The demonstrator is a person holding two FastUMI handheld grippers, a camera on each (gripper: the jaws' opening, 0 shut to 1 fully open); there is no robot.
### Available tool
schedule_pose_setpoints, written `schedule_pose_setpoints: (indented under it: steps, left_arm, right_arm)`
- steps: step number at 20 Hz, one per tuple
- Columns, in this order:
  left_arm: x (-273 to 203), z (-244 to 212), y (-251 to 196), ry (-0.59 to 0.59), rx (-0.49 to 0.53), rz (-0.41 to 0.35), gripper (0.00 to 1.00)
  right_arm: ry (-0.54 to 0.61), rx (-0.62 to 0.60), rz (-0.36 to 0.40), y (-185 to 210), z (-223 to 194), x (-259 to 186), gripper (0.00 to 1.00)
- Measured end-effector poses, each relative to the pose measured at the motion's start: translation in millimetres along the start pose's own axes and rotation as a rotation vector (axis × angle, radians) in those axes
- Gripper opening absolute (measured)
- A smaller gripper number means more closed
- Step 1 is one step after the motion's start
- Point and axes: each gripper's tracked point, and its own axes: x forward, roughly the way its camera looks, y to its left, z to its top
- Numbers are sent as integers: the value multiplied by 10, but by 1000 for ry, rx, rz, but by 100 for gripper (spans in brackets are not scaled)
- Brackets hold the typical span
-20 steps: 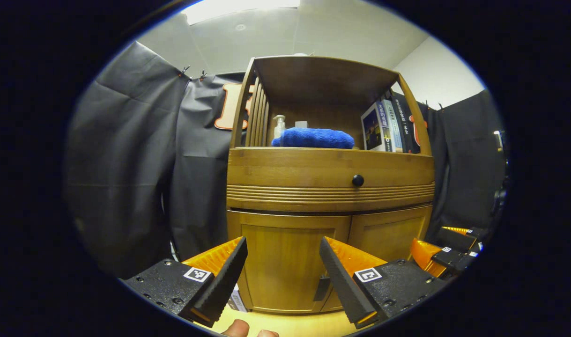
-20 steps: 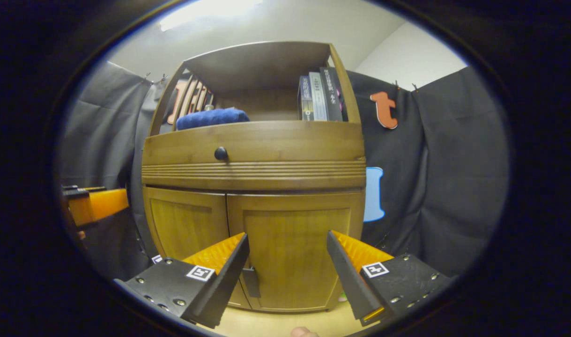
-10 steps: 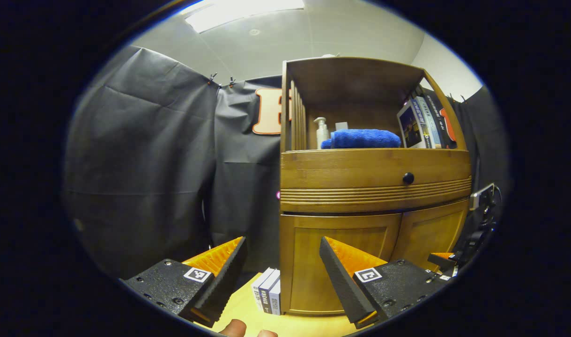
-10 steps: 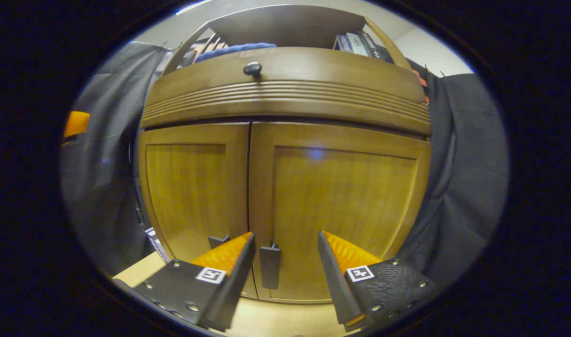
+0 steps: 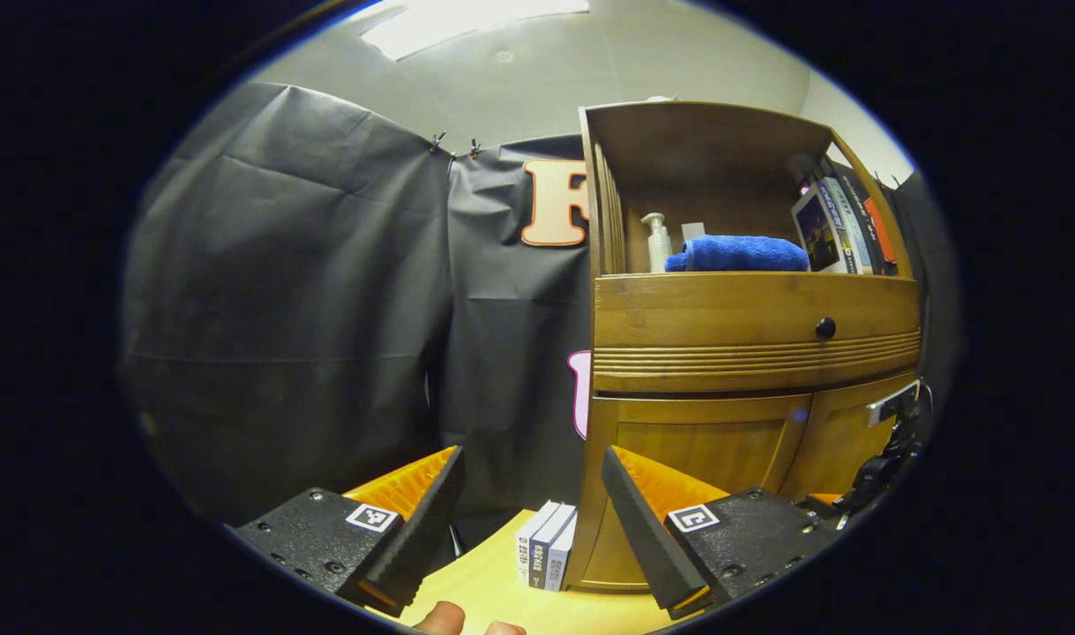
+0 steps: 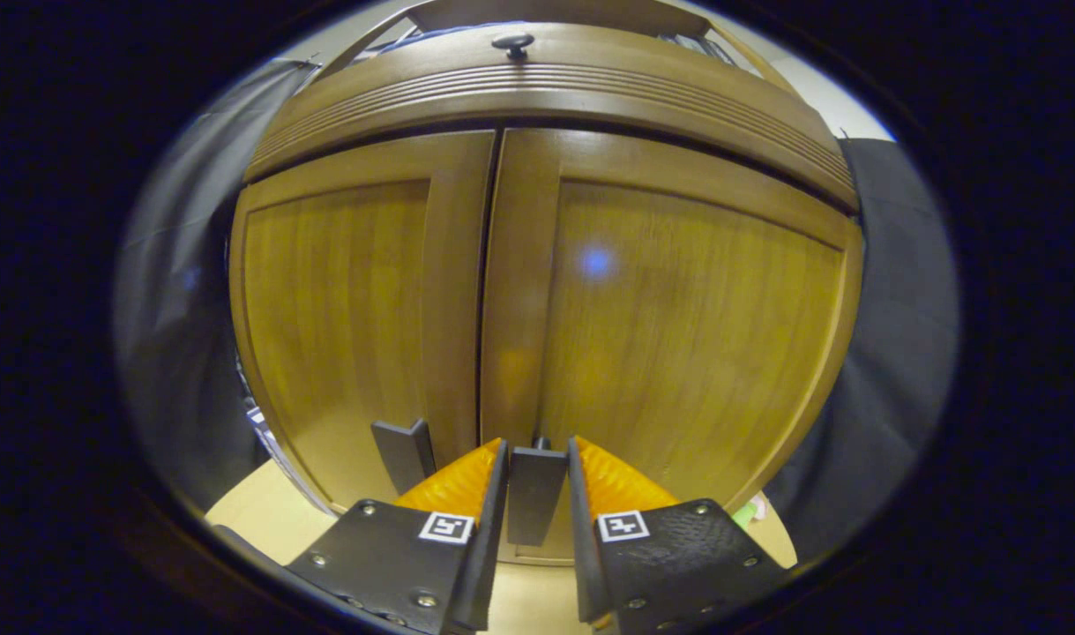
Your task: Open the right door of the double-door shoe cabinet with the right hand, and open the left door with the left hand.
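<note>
The wooden shoe cabinet (image 5: 749, 309) stands on the right in the left gripper view, with both lower doors closed. My left gripper (image 5: 532, 454) is open and holds nothing, well short of the left door (image 5: 705, 445) and off to its left. In the right gripper view the left door (image 6: 343, 300) and the right door (image 6: 678, 326) loom close. My right gripper (image 6: 537, 445) is shut on the right door's dark handle (image 6: 535, 494), one finger on each side. The left door's handle (image 6: 403, 454) sits free beside it. The right gripper (image 5: 890, 423) also shows at the right door.
A drawer with a dark knob (image 5: 824, 328) runs above the doors. The open shelf holds a blue towel (image 5: 738, 253), a pump bottle (image 5: 653, 242) and books (image 5: 832, 234). More books (image 5: 548, 556) stand on the yellow tabletop (image 5: 493, 591) against the cabinet's left side.
My right gripper moved in to the right door and its fingers went from wide apart to shut around the handle. The left gripper swung left, so the cabinet slid to the right of its view.
</note>
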Motion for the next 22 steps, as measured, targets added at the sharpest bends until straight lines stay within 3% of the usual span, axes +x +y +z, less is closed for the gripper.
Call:
schedule_pose_setpoints:
  steps: [1,2,3,9,22]
  left_arm:
    - [10,0,5,1,-4,1,92]
    - [8,-13,-3,3,-10,-2,92]
    - [14,-22,-19,6,-15,-7,92]
    - [13,-6,-105,3,-27,-42,92]
    - [-111,-5,-470,4,-70,-172,92]
  right_arm:
    - [-15,30,-9,1,19,18,29]
    - [-6,55,-12,-13,-16,35,36]
    - [-11,73,-17,-14,3,54,28]
    - [-10,107,-68,-56,-32,-71,28]
    - [-21,117,-109,-262,-166,-897,28]
